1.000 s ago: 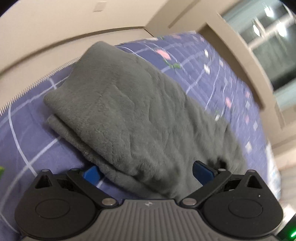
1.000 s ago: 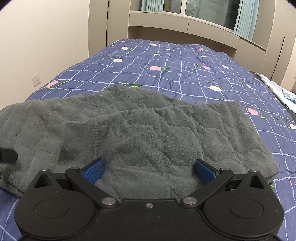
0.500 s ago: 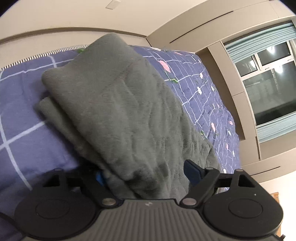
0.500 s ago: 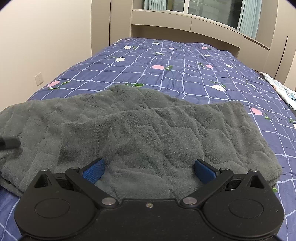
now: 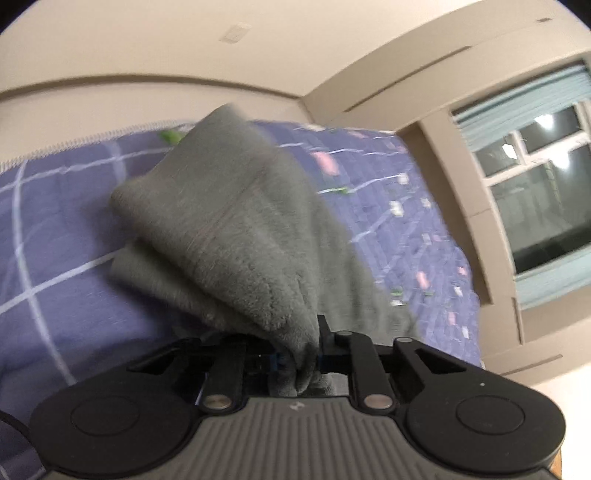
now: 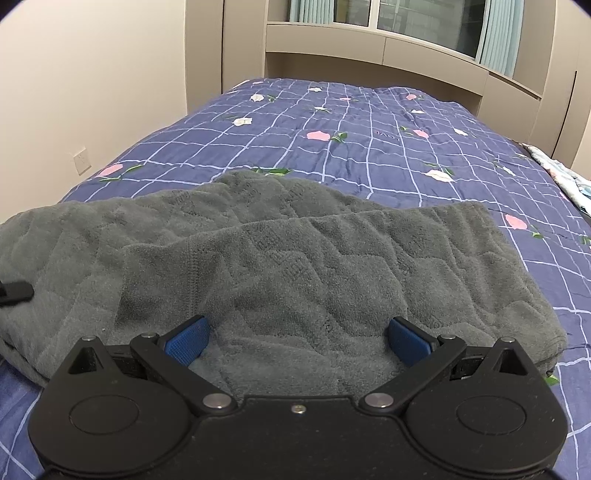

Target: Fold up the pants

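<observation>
The grey fleece pants (image 6: pixel 280 266) lie folded in a long band across the near end of the bed. In the left wrist view the pants (image 5: pixel 236 221) bunch up toward me, and my left gripper (image 5: pixel 299 360) is shut on their near edge, the cloth pinched between the jaws. My right gripper (image 6: pixel 297 338) is open, its blue pads (image 6: pixel 186 339) spread wide over the near edge of the pants and holding nothing. A black tip of the left gripper (image 6: pixel 14 291) shows at the far left of the right wrist view.
The blue checked quilt (image 6: pixel 369 147) with pink flowers covers the bed. A beige wall with a socket (image 6: pixel 81 160) runs along the left. A window with curtains (image 6: pixel 424 26) and a shelf stand beyond the head. Patterned cloth (image 6: pixel 565 177) lies at the right edge.
My left gripper has closed from wide open onto the near edge of the pants and the cloth has gathered up toward it. The right gripper stays open and has drawn back slightly.
</observation>
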Tool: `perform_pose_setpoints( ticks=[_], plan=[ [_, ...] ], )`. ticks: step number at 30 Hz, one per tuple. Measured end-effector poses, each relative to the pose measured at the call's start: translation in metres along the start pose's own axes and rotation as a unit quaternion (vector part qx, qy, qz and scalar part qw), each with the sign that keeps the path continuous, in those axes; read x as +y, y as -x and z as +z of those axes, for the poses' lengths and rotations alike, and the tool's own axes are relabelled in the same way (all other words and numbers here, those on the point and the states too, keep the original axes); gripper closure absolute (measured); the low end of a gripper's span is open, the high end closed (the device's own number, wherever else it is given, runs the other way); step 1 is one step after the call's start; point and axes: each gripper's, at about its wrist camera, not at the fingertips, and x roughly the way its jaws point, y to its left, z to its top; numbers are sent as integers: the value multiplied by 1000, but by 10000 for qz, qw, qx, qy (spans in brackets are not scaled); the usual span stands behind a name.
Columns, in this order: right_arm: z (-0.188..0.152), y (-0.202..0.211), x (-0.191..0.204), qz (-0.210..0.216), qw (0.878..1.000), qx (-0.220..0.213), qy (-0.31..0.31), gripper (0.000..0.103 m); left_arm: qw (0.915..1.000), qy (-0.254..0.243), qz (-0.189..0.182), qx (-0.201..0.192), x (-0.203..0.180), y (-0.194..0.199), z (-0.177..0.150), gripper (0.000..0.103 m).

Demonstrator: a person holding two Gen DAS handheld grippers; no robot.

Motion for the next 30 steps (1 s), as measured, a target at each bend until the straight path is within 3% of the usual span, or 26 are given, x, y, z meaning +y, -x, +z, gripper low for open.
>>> perform_pose_setpoints(
  ticks=[7, 11, 13, 14, 15, 17, 20, 22, 23, 24, 28, 30],
  plan=[
    [-4, 10, -13, 263, 9988, -374, -190, 0, 9921, -1080, -559, -297, -54, 12, 4, 89],
    [-10, 18, -21, 399, 9974, -584, -169, 0, 9723, -2129, -891, -374, -103, 16, -3, 89],
    [-13, 18, -24, 483, 9967, -639, -118, 0, 9520, -2870, -1019, -309, -133, 19, -12, 89],
    [-14, 17, -25, 511, 9965, -661, -55, 0, 9365, -3323, -1085, -269, -151, 18, -20, 89],
    [-15, 17, -25, 529, 9962, -687, -1, 0, 9200, -3746, -1134, -208, -167, 16, -29, 89],
    [-18, 20, -28, 559, 9954, -774, -32, 0, 8775, -4620, -1286, -53, -197, 12, -53, 89],
    [-26, 34, -38, 523, 9935, -957, -320, 1, 8232, -5422, -1657, 307, -228, 6, -84, 88],
    [-38, 53, -52, 485, 9914, -1073, -574, 1, 7969, -5740, -1785, 601, -242, -3, -101, 88],
    [-45, 62, -59, 431, 9905, -1145, -632, 1, 7854, -5865, -1819, 780, -247, -10, -110, 88],
    [-53, 73, -68, 293, 9899, -1207, -678, 1, 7794, -5926, -1829, 893, -250, -16, -117, 88],
    [-82, 105, -108, -298, 9885, -1189, -891, 0, 7646, -6093, -1684, 1253, -259, -44, -150, 88],
    [-96, 118, -128, -547, 9871, -1123, -997, 0, 7521, -6243, -1584, 1399, -260, -55, -167, 88]
  ],
)
